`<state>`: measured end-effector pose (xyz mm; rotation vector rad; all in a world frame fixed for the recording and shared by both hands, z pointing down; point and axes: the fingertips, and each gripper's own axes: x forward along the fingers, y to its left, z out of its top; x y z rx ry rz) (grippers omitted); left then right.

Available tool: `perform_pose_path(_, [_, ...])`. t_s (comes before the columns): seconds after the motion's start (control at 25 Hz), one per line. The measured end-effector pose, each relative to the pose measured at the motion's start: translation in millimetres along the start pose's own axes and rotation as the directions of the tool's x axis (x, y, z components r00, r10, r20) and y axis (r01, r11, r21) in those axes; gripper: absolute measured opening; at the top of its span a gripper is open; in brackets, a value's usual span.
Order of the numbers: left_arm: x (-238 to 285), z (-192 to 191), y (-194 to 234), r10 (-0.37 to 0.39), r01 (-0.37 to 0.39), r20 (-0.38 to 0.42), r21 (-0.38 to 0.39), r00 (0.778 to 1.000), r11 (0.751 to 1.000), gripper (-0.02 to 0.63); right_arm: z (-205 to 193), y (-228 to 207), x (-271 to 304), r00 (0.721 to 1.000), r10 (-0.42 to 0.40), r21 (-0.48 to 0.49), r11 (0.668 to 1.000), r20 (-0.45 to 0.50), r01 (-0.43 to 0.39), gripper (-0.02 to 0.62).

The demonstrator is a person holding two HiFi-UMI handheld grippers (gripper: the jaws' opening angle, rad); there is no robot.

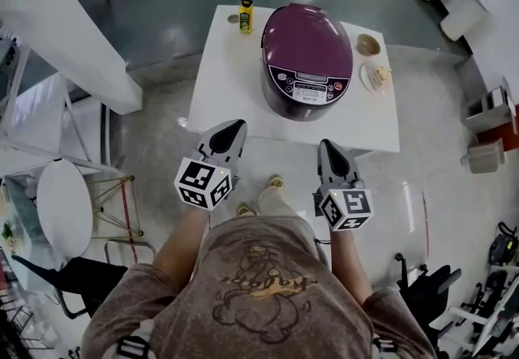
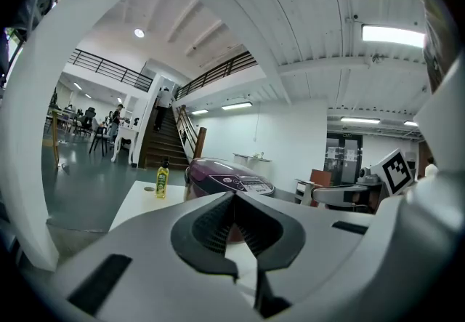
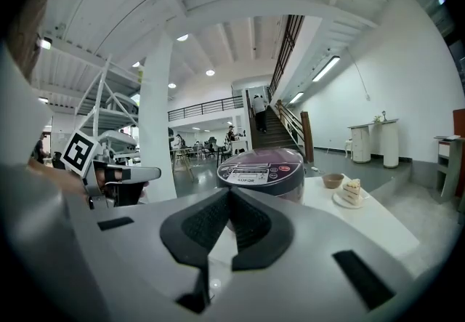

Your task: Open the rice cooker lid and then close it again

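Grey floor (image 1: 162, 17) lies open on every side of the white table (image 1: 227, 98). The purple rice cooker (image 1: 306, 57) stands mid-table with its lid down and its control panel facing the person, and a bare strip of tabletop lies between it and the near edge. The left gripper (image 1: 235, 124) and right gripper (image 1: 328, 145) hover at that near edge, well apart from each other, each with its jaws closed together on nothing. A yellow bottle (image 1: 246, 11) stands at the far edge. A small bowl (image 1: 368, 44) and a cake plate (image 1: 375, 75) sit by the right edge.
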<state>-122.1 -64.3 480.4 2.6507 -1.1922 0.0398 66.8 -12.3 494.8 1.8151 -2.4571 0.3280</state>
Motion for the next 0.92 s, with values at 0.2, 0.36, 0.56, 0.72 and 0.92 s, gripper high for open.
perform_pose_path(0.2, [0.6,-2.2,0.4,0.001,-0.001,-0.005,-0.006,1.0,1.0,0.023,-0.2,2.2,3.2,1.0,0.005,0.009,1.0,0.002,-0.005,0.0])
perform_pose_path(0.36, [-1.4,-3.6,1.4,0.007,-0.008,-0.007,-0.031,1.0,1.0,0.023,0.2,1.1,0.2,1.0,0.003,0.015,1.0,0.008,-0.003,0.002])
perform_pose_path(0.56, [0.7,-1.2,-0.7,0.005,-0.006,-0.004,-0.033,1.0,0.999,0.023,2.1,-1.8,-2.1,1.0,0.0,0.024,1.0,0.014,0.0,0.001])
perform_pose_path(0.72, [1.5,-0.1,-2.2,0.005,-0.005,-0.002,-0.034,1.0,0.999,0.023,1.9,-2.3,-2.1,1.0,0.0,0.026,1.0,0.016,-0.001,0.002])
perform_pose_path(0.92, [1.8,-0.6,-2.7,0.007,-0.007,-0.003,-0.039,1.0,0.999,0.023,2.5,-1.8,-1.4,1.0,0.001,0.032,1.0,0.019,-0.002,0.002])
